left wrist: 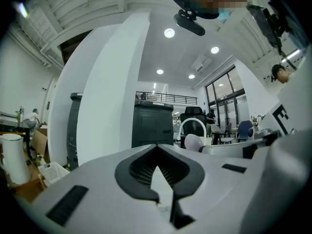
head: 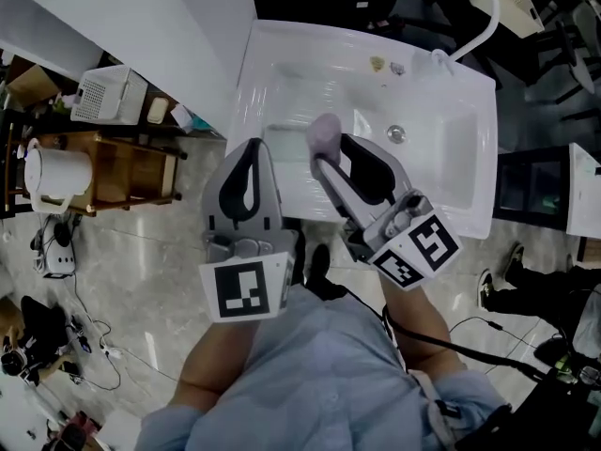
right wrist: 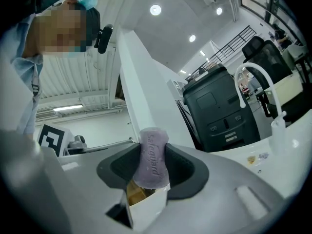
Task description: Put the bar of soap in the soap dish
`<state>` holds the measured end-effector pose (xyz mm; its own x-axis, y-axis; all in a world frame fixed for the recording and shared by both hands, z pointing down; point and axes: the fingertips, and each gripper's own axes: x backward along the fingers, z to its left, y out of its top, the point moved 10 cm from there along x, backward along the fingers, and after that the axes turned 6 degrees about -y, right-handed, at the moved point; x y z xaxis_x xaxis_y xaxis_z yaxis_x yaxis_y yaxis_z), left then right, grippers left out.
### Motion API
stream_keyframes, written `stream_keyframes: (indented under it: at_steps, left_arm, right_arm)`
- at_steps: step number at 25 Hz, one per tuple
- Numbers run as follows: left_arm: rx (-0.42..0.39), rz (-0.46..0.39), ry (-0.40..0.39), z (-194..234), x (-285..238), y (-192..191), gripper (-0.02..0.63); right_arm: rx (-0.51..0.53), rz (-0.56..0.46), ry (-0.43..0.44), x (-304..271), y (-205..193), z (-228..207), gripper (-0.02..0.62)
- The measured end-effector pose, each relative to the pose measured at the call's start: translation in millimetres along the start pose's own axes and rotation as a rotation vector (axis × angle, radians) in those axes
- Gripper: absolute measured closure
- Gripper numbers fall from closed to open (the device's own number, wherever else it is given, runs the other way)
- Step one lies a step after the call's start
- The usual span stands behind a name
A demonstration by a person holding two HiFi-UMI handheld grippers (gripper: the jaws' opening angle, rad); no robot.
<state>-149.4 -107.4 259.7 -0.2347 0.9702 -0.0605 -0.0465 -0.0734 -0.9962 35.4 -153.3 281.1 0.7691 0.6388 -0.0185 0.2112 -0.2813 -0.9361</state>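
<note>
A lilac soap bar (head: 326, 132) stands upright between the jaws of my right gripper (head: 329, 148), which is shut on it above the left part of the white sink (head: 441, 148). In the right gripper view the soap bar (right wrist: 153, 157) fills the gap of the right gripper (right wrist: 152, 167), its stamped lettering facing the camera. A pale rectangular soap dish (head: 285, 146) lies on the sink's left side, just left of the soap. My left gripper (head: 252, 158) hovers over the sink's near-left edge, shut and holding nothing; the left gripper (left wrist: 157, 167) points at the room.
A curved white faucet (head: 474, 31) rises at the sink's back right, with the drain (head: 396, 133) in the basin. Two small items (head: 377, 63) sit on the back rim. A wooden shelf (head: 122, 167) with a white kettle (head: 56, 178) stands at left.
</note>
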Motion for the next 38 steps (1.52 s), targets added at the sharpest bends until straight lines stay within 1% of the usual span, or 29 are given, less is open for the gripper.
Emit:
stream_keyframes:
  at_steps: [7, 16, 21, 24, 28, 34, 38]
  left_arm:
    - [0.025, 0.037, 0.022, 25, -16, -18, 0.6]
    - [0.06, 0.089, 0.017, 34, -36, -35, 0.6]
    - [0.074, 0.116, 0.027, 38, -45, -47, 0.6]
    - [0.071, 0.099, 0.039, 40, -52, -53, 0.6]
    - [0.09, 0.143, 0.035, 44, -60, -63, 0.6]
    - [0.097, 0.141, 0.081, 52, -63, -69, 0.6]
    - [0.106, 0.16, 0.088, 58, -65, -72, 0.6]
  right_arm:
    - [-0.011, 0.049, -0.012, -21, -17, -14, 0.436]
    - [-0.052, 0.095, -0.012, -36, -40, -36, 0.436]
    - [-0.064, 0.123, 0.002, -45, -52, -47, 0.436]
    - [-0.071, 0.138, 0.01, -48, -60, -56, 0.436]
    - [-0.077, 0.156, 0.016, -56, -70, -69, 0.436]
    - [-0.08, 0.199, 0.051, -63, -90, -78, 0.436]
    - [-0.085, 0.22, 0.056, -69, -100, -80, 0.436]
